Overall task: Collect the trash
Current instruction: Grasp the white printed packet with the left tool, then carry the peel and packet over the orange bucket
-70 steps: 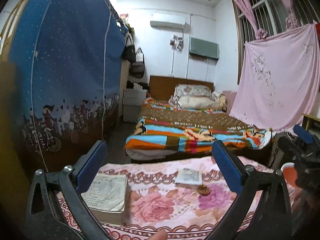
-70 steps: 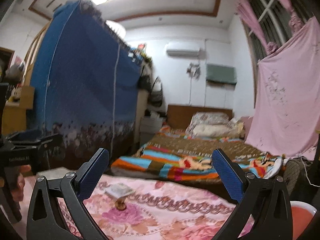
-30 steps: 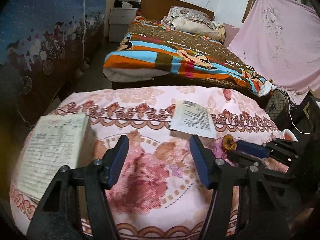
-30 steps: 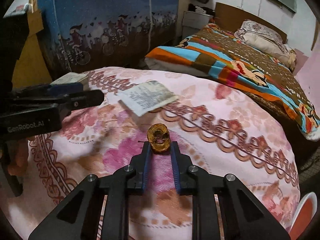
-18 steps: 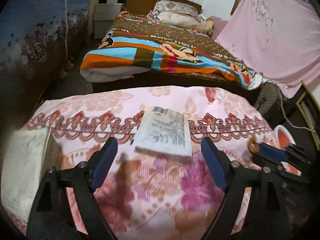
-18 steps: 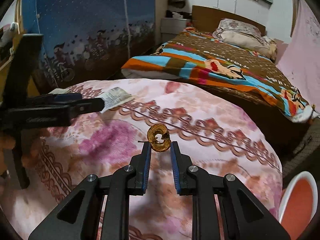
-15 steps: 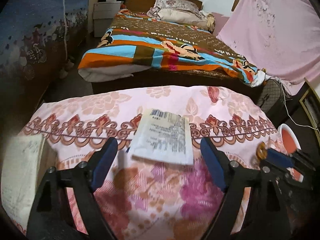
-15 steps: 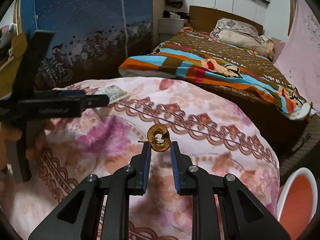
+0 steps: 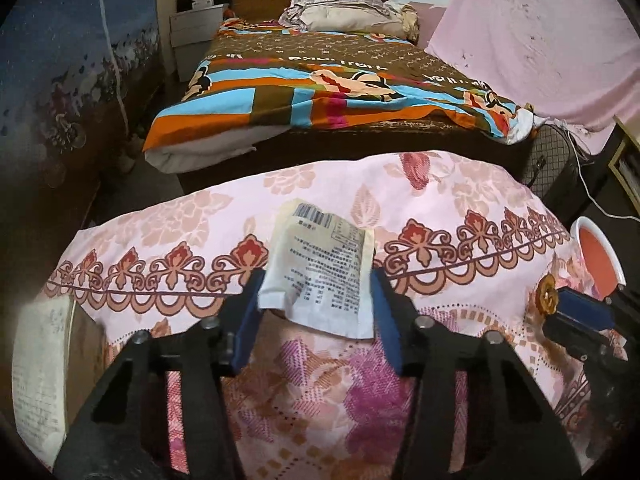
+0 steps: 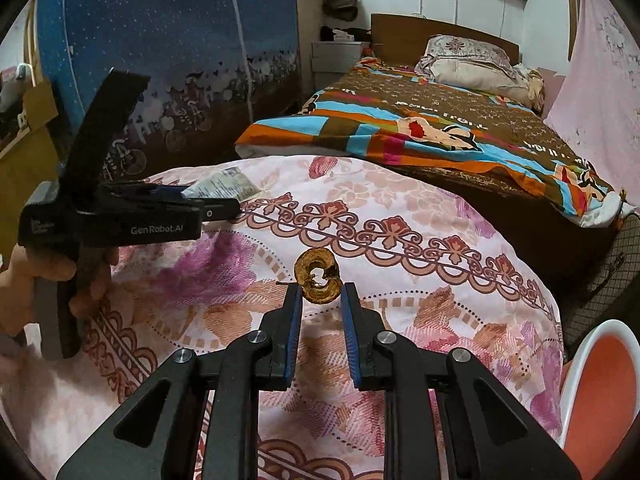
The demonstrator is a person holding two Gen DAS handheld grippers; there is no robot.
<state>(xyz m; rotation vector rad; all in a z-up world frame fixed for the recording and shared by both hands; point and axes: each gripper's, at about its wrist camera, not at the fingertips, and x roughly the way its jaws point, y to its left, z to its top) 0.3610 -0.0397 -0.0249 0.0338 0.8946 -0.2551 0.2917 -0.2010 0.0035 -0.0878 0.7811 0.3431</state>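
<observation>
A white printed paper packet [image 9: 320, 268] lies on the pink floral tablecloth [image 9: 432, 208]. My left gripper [image 9: 316, 284] is closing on it; both blue pads touch its side edges and its near corner lifts off the cloth. In the right wrist view the left gripper [image 10: 224, 204] shows at the left with the packet [image 10: 224, 184] at its tips, held by a hand [image 10: 44, 280]. My right gripper [image 10: 319, 300] is shut on a brown dried ring-shaped scrap [image 10: 318, 282] above the cloth. The left wrist view also shows that scrap [image 9: 547, 299] at the right gripper's tips [image 9: 564, 302].
A red bin with a white rim [image 10: 600, 392] stands off the table's right edge, also seen as the bin [image 9: 600, 256]. A thick book [image 9: 36, 364] lies at the table's left. Beyond the table is a bed with a striped cover [image 9: 320, 80].
The left gripper came up to the packet, opened wide, then narrowed until its pads met the packet's sides. The right gripper lifted the brown scrap and carried it right, toward the bin.
</observation>
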